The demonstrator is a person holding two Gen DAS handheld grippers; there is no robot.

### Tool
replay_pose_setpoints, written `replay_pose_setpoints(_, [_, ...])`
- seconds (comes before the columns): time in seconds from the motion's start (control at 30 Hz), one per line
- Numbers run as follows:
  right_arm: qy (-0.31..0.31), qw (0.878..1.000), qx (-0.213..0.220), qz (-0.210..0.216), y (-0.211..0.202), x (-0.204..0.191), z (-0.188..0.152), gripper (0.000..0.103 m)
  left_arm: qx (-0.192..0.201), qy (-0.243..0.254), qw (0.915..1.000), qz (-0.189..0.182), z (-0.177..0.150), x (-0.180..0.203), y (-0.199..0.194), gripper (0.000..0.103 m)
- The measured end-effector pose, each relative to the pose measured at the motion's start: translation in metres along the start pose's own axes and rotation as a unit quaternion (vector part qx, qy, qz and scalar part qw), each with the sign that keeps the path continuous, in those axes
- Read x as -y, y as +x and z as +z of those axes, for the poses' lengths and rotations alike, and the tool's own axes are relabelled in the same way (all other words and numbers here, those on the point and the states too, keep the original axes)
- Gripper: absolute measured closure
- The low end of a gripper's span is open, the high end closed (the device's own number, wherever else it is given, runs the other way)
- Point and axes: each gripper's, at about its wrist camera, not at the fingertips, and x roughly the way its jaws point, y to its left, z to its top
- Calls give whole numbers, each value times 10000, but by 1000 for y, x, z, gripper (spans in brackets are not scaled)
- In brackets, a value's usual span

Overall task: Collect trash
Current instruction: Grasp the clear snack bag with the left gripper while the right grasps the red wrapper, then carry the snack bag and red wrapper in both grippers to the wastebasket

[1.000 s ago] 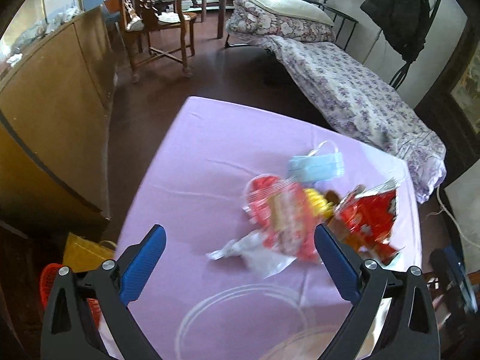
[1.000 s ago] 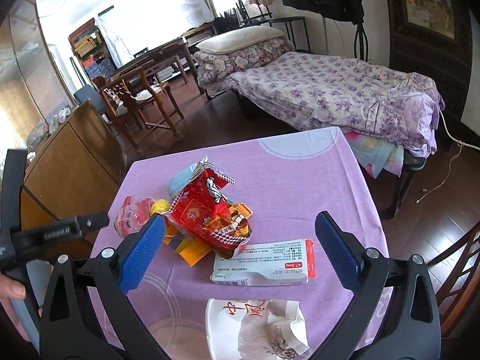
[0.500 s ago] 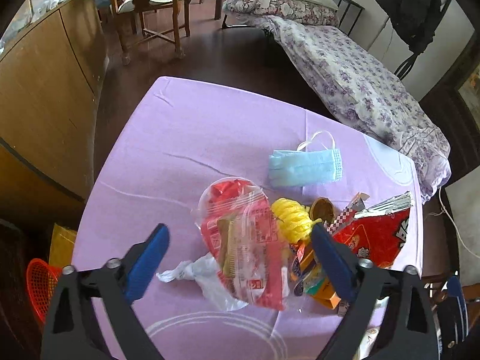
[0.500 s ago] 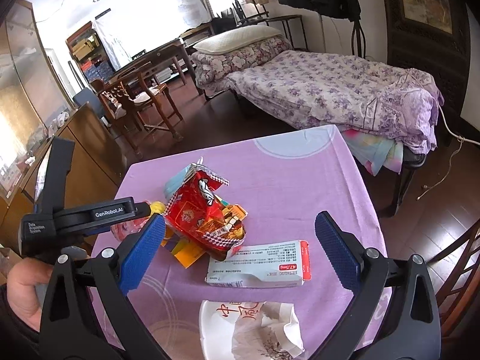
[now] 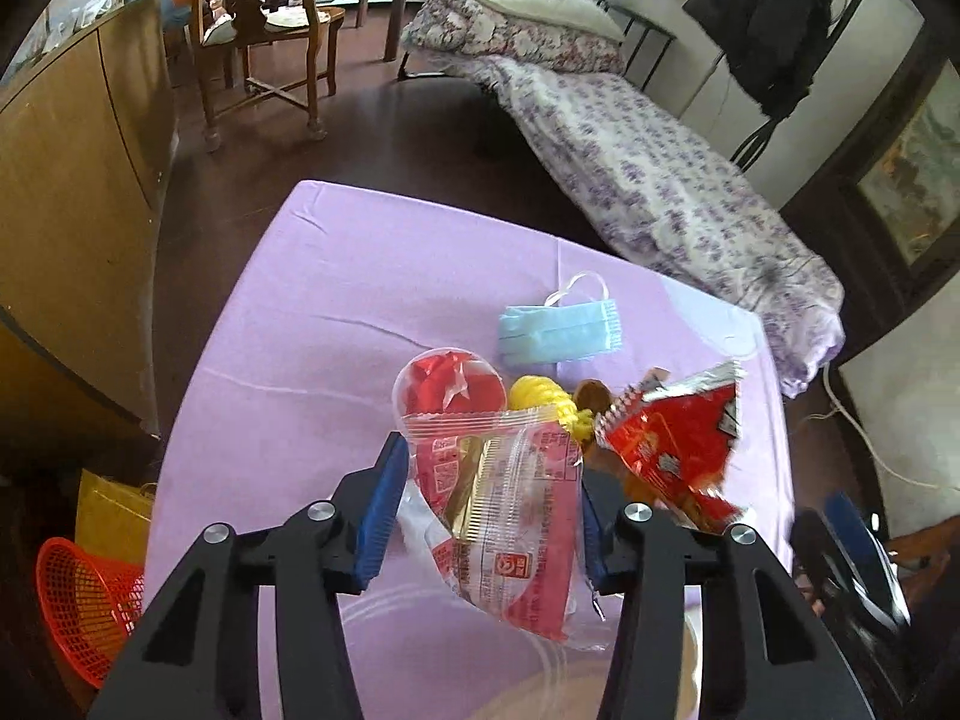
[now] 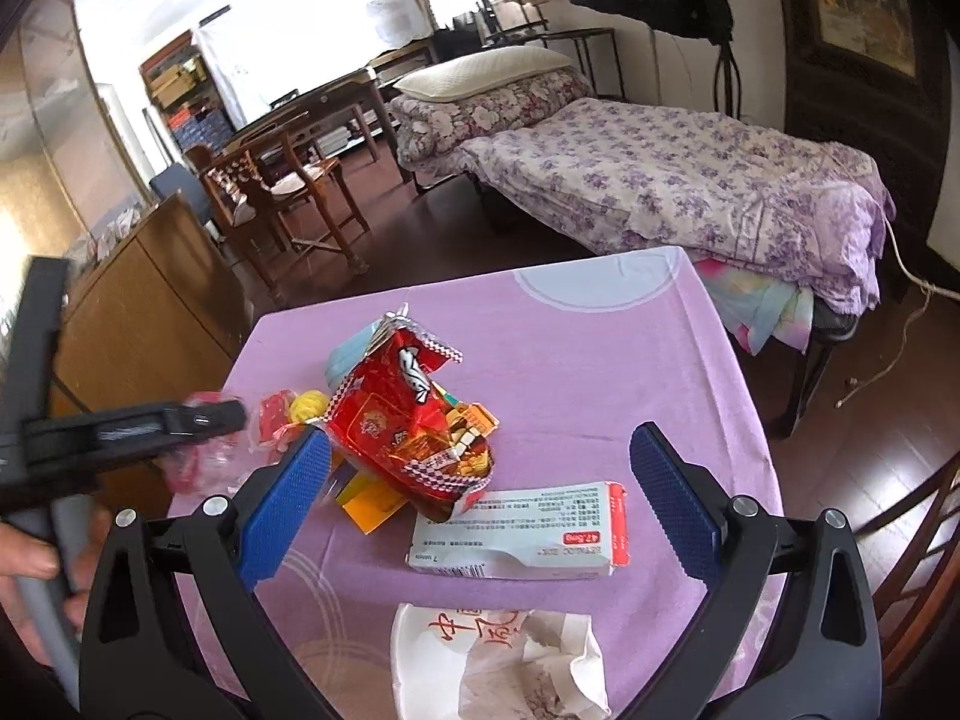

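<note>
My left gripper [image 5: 489,510] is shut on a clear and red plastic wrapper [image 5: 510,498], its blue pads pressing both sides, just over the purple tablecloth [image 5: 336,312]. Beyond it lie a clear cup with red scraps [image 5: 447,387], a yellow ball [image 5: 537,399], a red snack bag [image 5: 672,438] and a blue face mask [image 5: 558,333]. My right gripper [image 6: 480,510] is open and empty, over the snack bag [image 6: 408,420] and a white medicine box [image 6: 522,531]. A white paper bag [image 6: 498,660] lies nearer. The left gripper [image 6: 138,426] shows blurred at the left.
A red mesh basket [image 5: 78,594] and a yellow bag [image 5: 111,516] sit on the floor left of the table. A wooden cabinet [image 5: 72,150] stands at the left, chairs [image 5: 264,30] behind, and a bed [image 6: 690,180] beyond the table. An orange packet [image 6: 369,501] lies under the snack bag.
My left gripper moved forward and closed on the clear and red wrapper, which now stands up between the pads. My right gripper stayed open and barely moved.
</note>
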Motion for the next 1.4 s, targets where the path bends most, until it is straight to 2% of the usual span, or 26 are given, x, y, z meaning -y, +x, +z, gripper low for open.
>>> replay_pose_setpoints(0.13, [-625, 9980, -82, 48, 14, -20, 3, 7, 74, -44, 10000, -25, -7, -11, -14, 53])
replay_pose_setpoints(0.2, [-736, 9972, -113, 54, 18, -26, 5, 7, 99, -44, 9999, -31, -12, -17, -20, 53])
replay_pose_setpoints(0.27, [-749, 9970, -181, 115, 23, -29, 7, 11, 136, -63, 9999, -33, -17, -22, -25, 53])
replay_pose_setpoints(0.37, [-798, 9962, -303, 144, 32, -30, 9, 23, 130, -71, 9999, -56, -26, -28, -28, 53])
replay_pose_setpoints(0.5, [-793, 9954, -493, 220, 47, -29, 11, 30, 38, -110, 9999, -46, -32, -32, -24, 53])
replay_pose_setpoints(0.53, [-779, 9951, -550, 265, 50, -28, 11, 38, 11, -121, 9999, -42, -33, -33, -23, 53])
replay_pose_setpoints(0.57, [-741, 9944, -667, 359, 54, -27, 10, 52, -23, -137, 9999, -34, -35, -33, -22, 53])
replay_pose_setpoints(0.6, [-721, 9936, -765, 405, 58, -27, 8, 61, -35, -145, 9999, -28, -35, -35, -22, 53])
replay_pose_setpoints(0.63, [-748, 9928, -835, 412, 60, -27, 7, 75, -35, -152, 9999, -21, -36, -35, -23, 53])
replay_pose_setpoints(0.73, [-784, 9929, -739, 507, 54, -31, 5, 82, 11, -164, 9999, 7, -38, -37, -29, 53])
replay_pose_setpoints(0.97, [-735, 9947, -47, 717, 3, -42, 10, 83, 157, -223, 9996, 74, -44, -47, -54, 53])
replay_pose_setpoints(1.07, [-826, 9928, 89, 858, -18, -50, 4, 83, 239, -290, 9993, 85, -48, -56, -67, 53])
replay_pose_setpoints(1.4, [-1120, 9874, 104, 1117, -61, -87, -24, 83, 422, -423, 9981, 134, -70, -88, -110, 53])
